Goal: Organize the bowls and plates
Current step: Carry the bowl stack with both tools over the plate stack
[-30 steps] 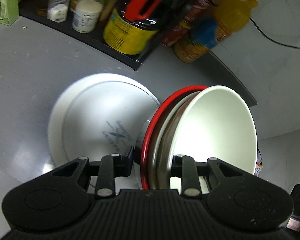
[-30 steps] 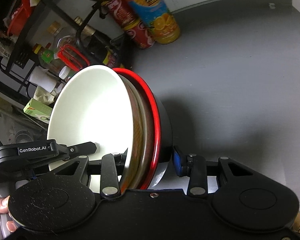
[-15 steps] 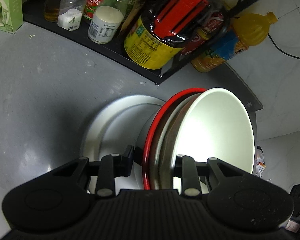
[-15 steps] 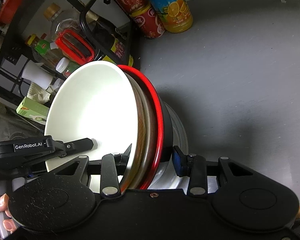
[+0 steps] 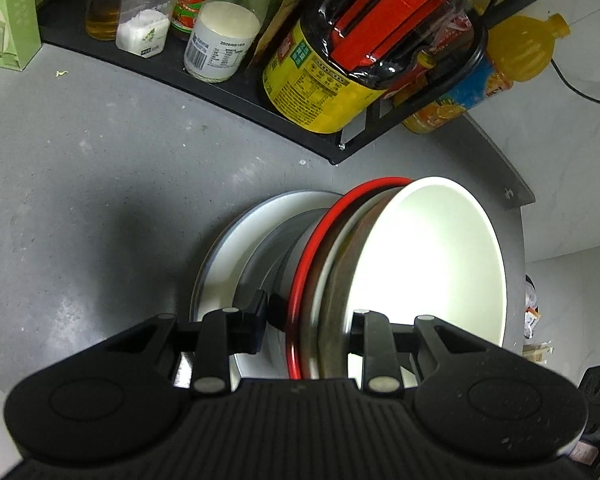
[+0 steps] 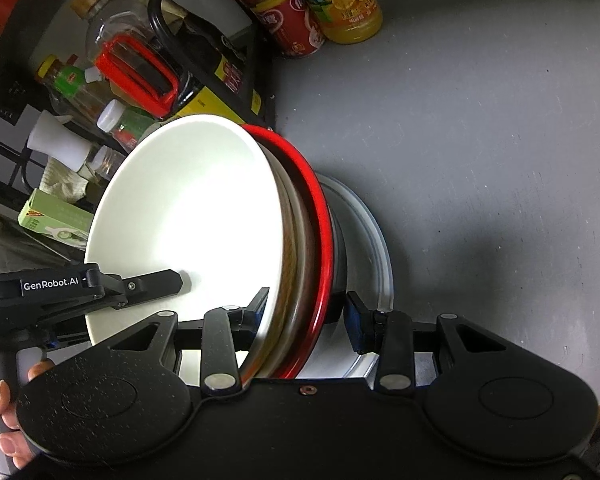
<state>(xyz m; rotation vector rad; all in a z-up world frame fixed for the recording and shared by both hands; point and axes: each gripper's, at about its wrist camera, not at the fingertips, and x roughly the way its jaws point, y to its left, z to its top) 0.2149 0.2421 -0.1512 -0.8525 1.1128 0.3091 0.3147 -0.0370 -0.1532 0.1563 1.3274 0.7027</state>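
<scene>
Left wrist view: we look along our left claw, whose two fingers pinch the edge of a stack of bowls held on its side. The stack has a white bowl innermost, facing right, then brown and pale rims, then a red-rimmed bowl on the outside. The left finger sits against the dark outer wall of the stack and the right finger lies inside the white bowl. Behind the stack, a white plate lies flat on the grey worktop; whether the stack touches the plate, we cannot tell. At the back of the worktop, a black rack holds jars, a yellow tin and a red-handled bottle, with an orange juice bottle beside it. Right wrist view: our right claw grips the same stack from the opposite side, one finger inside the white bowl and the blue-padded finger against the dark outer wall. The left claw's finger reaches into the white bowl from the left, and a hand holds its handle at the lower left edge. The white plate's rim shows just past the stack.
</scene>
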